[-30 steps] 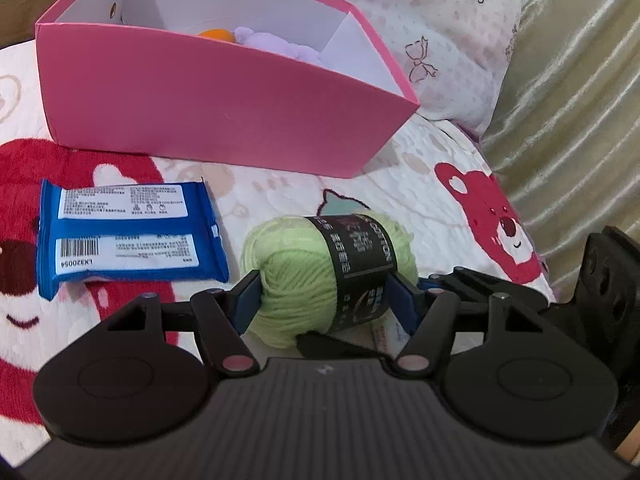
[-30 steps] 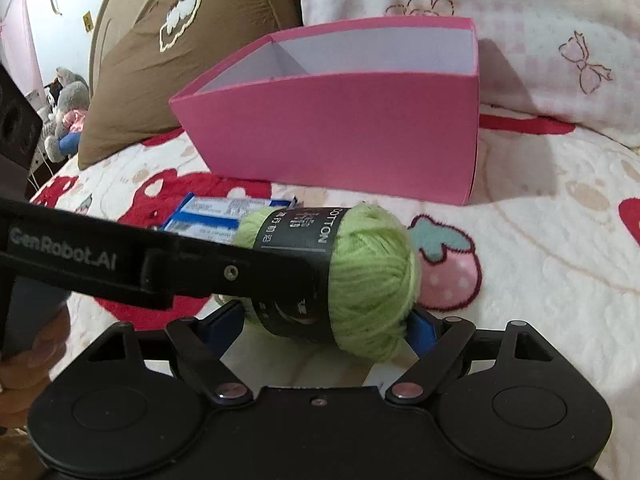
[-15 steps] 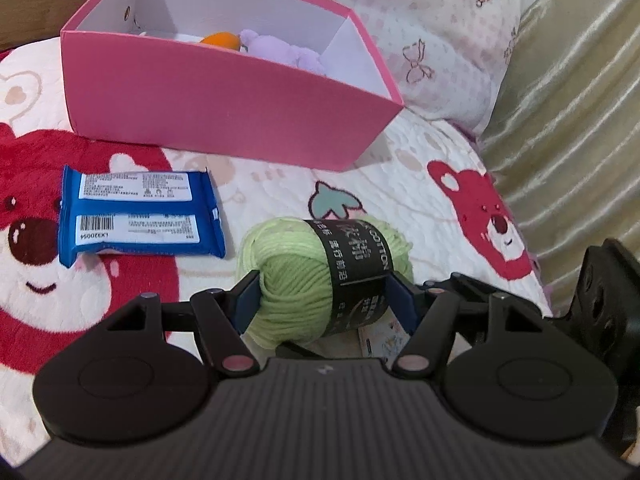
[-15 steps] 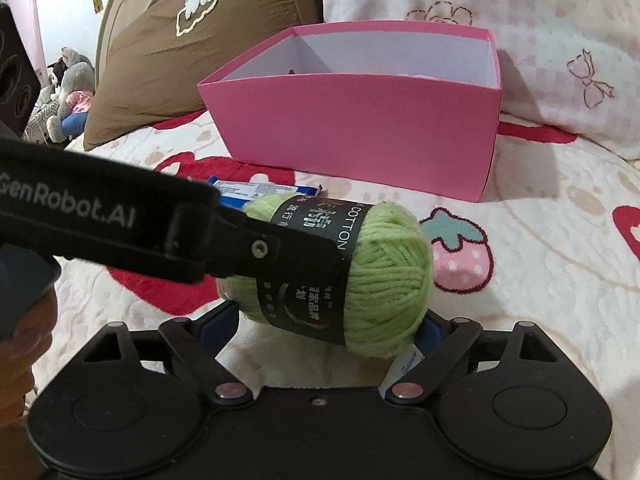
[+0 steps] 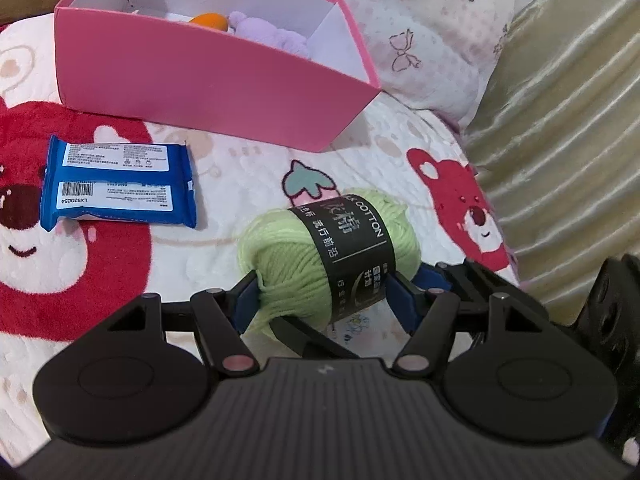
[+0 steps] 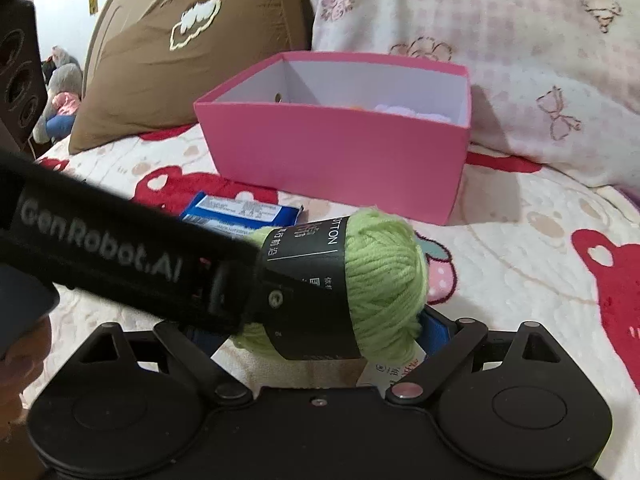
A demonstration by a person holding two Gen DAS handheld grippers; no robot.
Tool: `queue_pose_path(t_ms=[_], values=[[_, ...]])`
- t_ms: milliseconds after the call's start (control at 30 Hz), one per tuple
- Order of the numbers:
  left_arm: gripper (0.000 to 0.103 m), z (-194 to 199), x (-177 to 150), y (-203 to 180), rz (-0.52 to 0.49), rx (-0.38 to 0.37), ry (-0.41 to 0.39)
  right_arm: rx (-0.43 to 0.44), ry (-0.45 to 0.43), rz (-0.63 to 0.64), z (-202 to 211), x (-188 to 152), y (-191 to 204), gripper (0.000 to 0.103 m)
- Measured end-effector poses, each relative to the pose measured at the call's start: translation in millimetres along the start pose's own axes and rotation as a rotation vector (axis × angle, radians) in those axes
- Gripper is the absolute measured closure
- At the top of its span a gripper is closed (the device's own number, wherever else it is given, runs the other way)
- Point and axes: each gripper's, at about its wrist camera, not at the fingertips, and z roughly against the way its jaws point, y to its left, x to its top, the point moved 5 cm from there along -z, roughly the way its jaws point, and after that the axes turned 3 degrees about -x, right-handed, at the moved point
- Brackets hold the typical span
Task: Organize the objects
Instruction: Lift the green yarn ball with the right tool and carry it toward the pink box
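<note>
We are carrying the green yarn skein (image 5: 328, 256) toward the pink cardboard box (image 5: 208, 76), judging by the lift above the quilted bear-print bedspread (image 5: 240, 168). Box is sitting open-topped with stiff walls and white inside, already holding a soft lilac plush (image 5: 272, 32) and something orange (image 5: 210, 20). Next move is calling for clearance over the near wall, then a drop inside. Left gripper (image 5: 324, 300) is clamping the skein, blue pads pressing into its squashy sides. Right gripper (image 6: 316, 328) is opening its jaws, nearly full wide, skein between them; we are judging it is letting go, pad contact partly hidden. Blue wipes pack (image 5: 120, 184), flat and glossy, is lying on the bedspread near the box, probably next. Skein is fuzzy, oval, wrapped by a black paper band.
</note>
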Motion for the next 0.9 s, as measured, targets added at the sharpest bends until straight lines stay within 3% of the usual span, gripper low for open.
queue_pose_path(t_ms=[300, 467, 633, 900], values=[[0.038, 19.4, -3.0, -17.7, -0.090, 0.051, -0.008, -0.008, -0.037, -0.041, 16.3, -1.7, 8.1, 0.009], [0.038, 28.8, -3.7, -16.6, -0.032, 0.055, 0.039, -0.007, -0.048, -0.029, 29.1, -1.2, 18.0, 0.009], [0.038, 44.6, -3.0, -21.3, -0.090, 0.077, 0.036, 0.016, -0.056, -0.064, 38.1, 2.5, 26.2, 0.009], [0.038, 59.8, 13.0, -27.5, -0.089, 0.064, 0.070, 0.049, -0.064, -0.152, 52.0, 12.1, 29.9, 0.009]])
